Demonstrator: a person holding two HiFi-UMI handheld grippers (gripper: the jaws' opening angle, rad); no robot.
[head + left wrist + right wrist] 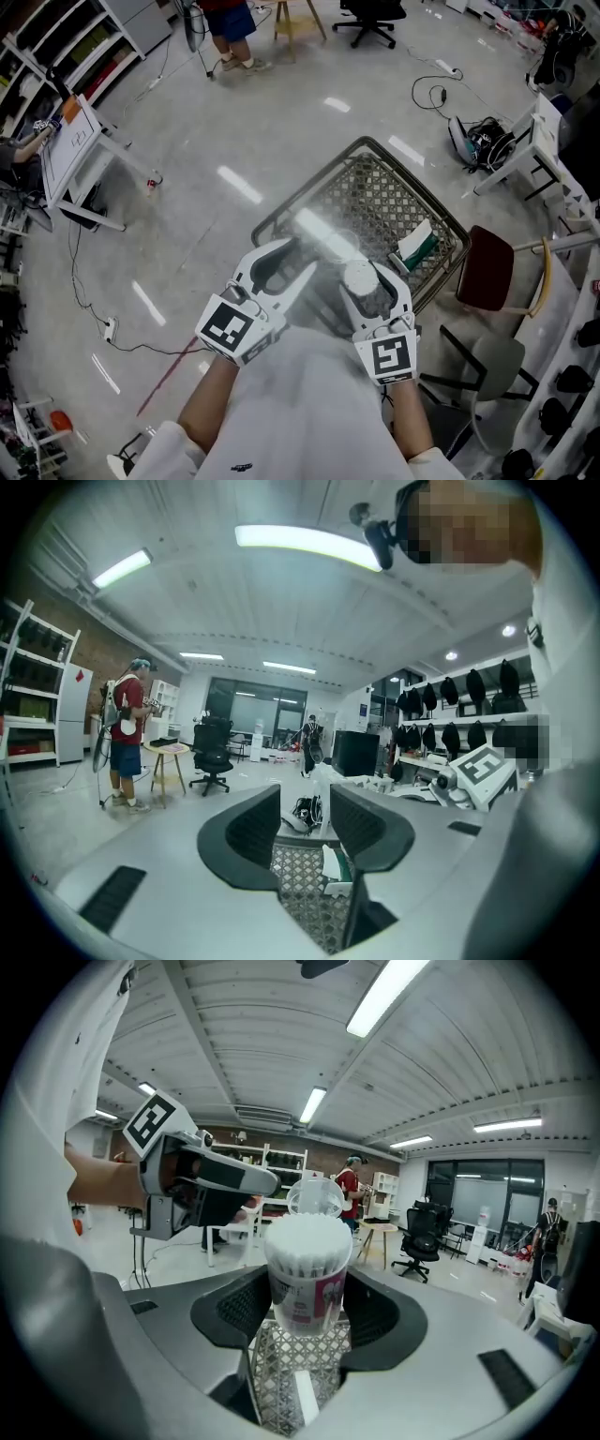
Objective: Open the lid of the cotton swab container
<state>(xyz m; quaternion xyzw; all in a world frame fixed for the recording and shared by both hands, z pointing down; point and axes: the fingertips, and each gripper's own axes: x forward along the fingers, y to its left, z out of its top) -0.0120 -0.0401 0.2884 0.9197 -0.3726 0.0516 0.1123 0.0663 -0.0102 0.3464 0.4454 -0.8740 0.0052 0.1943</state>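
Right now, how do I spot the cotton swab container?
Find the big wire basket. Over its near edge, the right gripper pinches a small round container in its jaws. Only it is packed with white swab tips, its clear lid flipped up.

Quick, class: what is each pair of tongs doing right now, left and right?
Left tongs: open, nothing between them.
Right tongs: closed on the cotton swab container.
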